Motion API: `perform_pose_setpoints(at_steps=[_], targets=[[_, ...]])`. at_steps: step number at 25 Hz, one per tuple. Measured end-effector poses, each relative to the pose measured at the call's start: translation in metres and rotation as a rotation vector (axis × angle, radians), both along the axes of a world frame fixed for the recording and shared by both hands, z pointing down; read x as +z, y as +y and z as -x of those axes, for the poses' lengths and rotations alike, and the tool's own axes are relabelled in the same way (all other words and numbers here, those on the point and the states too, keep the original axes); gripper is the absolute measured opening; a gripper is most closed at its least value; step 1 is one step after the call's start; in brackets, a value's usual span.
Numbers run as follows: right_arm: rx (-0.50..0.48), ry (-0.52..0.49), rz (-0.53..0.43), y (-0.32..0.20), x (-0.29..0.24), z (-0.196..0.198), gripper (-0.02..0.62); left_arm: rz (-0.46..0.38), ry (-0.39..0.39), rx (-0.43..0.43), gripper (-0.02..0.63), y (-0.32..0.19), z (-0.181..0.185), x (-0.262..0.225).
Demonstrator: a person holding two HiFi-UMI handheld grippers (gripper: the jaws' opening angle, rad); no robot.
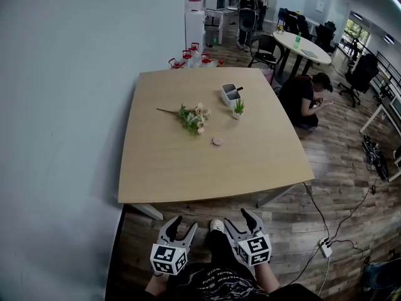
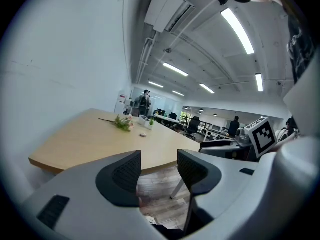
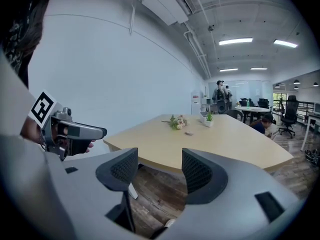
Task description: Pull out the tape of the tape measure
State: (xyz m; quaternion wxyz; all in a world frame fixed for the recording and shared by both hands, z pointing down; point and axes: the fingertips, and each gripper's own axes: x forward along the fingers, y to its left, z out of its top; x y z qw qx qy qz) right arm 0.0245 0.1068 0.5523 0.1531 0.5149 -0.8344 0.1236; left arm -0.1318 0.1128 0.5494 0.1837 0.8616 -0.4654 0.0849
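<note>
A small round pinkish tape measure lies near the middle of the light wooden table. It also shows far off as a tiny tape measure in the left gripper view and as a speck-sized tape measure in the right gripper view. My left gripper and right gripper hang side by side below the table's near edge, over the wooden floor. In its own view the left gripper is open and holds nothing. The right gripper is open and empty too.
On the table lie a flower sprig, a white pen holder and a small potted plant. A wall runs along the left. A person crouches right of the table. A power strip with cables lies on the floor.
</note>
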Motion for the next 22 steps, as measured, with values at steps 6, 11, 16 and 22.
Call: perform_pose_setpoints(at_steps=[6, 11, 16, 22], targets=[[-0.055, 0.003, 0.019, -0.083, 0.0, -0.014, 0.29, 0.006, -0.014, -0.067, 0.232, -0.068, -0.009, -0.009], [-0.129, 0.064, 0.001, -0.141, -0.011, -0.024, 0.29, 0.014, -0.029, -0.097, 0.232, -0.12, -0.029, -0.01], [-0.158, 0.073, -0.012, -0.194, -0.017, -0.037, 0.29, 0.004, -0.03, -0.106, 0.232, -0.166, -0.053, -0.014], [-0.208, 0.063, -0.001, -0.228, -0.012, -0.049, 0.291, -0.004, -0.037, -0.133, 0.232, -0.207, -0.07, -0.013]])
